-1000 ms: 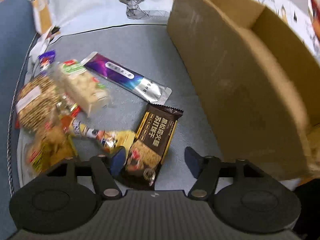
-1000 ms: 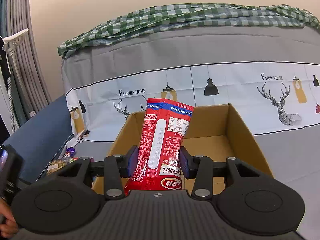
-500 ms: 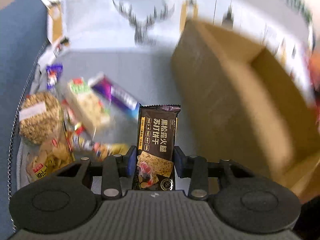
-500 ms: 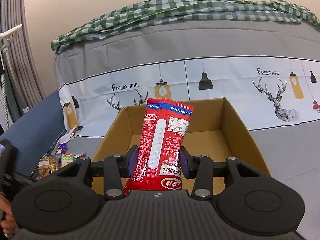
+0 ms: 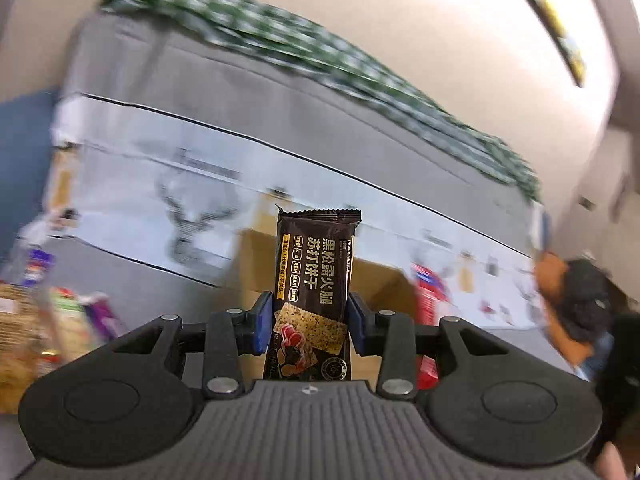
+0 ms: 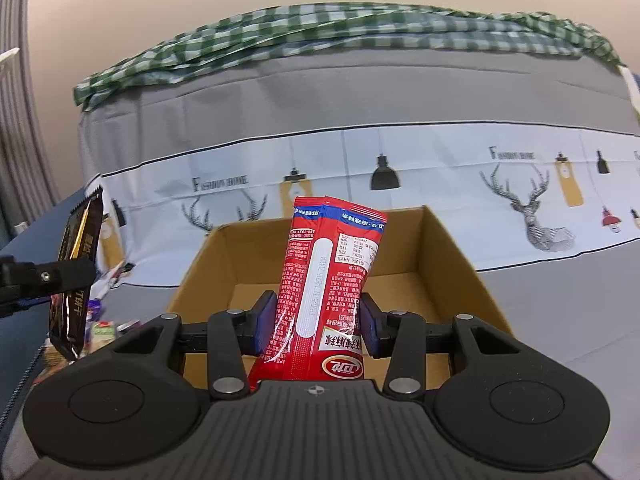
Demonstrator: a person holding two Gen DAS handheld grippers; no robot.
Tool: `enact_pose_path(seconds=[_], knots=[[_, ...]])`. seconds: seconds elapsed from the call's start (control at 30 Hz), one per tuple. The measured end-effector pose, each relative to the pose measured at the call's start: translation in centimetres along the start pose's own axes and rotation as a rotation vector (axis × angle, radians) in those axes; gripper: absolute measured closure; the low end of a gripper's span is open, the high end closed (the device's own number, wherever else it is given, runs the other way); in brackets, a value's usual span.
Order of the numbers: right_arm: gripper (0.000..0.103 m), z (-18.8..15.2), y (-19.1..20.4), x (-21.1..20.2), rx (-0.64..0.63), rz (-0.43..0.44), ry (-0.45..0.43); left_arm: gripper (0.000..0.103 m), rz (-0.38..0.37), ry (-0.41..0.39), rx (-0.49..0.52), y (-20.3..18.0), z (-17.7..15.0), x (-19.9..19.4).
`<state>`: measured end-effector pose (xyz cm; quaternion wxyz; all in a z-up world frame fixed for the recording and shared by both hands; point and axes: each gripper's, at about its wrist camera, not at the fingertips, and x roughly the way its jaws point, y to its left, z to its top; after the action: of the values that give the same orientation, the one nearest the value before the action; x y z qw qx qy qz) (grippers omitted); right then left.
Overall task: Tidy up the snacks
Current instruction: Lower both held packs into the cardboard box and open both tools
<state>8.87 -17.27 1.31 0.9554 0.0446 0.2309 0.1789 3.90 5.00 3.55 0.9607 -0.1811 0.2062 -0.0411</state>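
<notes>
My left gripper (image 5: 310, 320) is shut on a dark brown cracker packet (image 5: 316, 276) and holds it upright in the air, left of the open cardboard box (image 5: 376, 280). The same packet (image 6: 76, 264) shows at the left of the right wrist view. My right gripper (image 6: 316, 320) is shut on a red snack packet (image 6: 324, 284), held upright just before the near wall of the cardboard box (image 6: 452, 248). The red packet (image 5: 428, 292) appears blurred in the left wrist view.
Several loose snack packets (image 5: 48, 320) lie on the grey cloth at the left, also visible low in the right wrist view (image 6: 102, 328). A printed deer-and-lamp cover (image 6: 520, 184) with a green checked cloth (image 6: 320, 36) rises behind the box.
My left gripper closed on the brown cracker packet and lifted it off the cloth, tilting up toward the box. My right gripper kept the red packet and shifted slightly closer to the box.
</notes>
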Motion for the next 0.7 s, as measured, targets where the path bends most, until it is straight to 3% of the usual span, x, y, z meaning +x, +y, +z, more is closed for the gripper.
enact_pose_path(seconds=[0.1, 0.4, 0.7], knots=[[0.058, 0.0, -0.6, 0.2, 0.01, -0.042, -0.007, 0.061, -0.072, 0.036, 0.06, -1.4, -0.9, 1.5], [0.058, 0.0, -2.4, 0.8, 0.063, -0.158, -0.022, 0.061, -0.151, 0.074, 0.104, -3.3, -2.6, 3.5], [0.058, -0.1, -1.9, 1.0, 0.039, -0.161, -0.019, 0.06, -0.155, 0.106, 0.108, -3.2, -3.1, 3.6]])
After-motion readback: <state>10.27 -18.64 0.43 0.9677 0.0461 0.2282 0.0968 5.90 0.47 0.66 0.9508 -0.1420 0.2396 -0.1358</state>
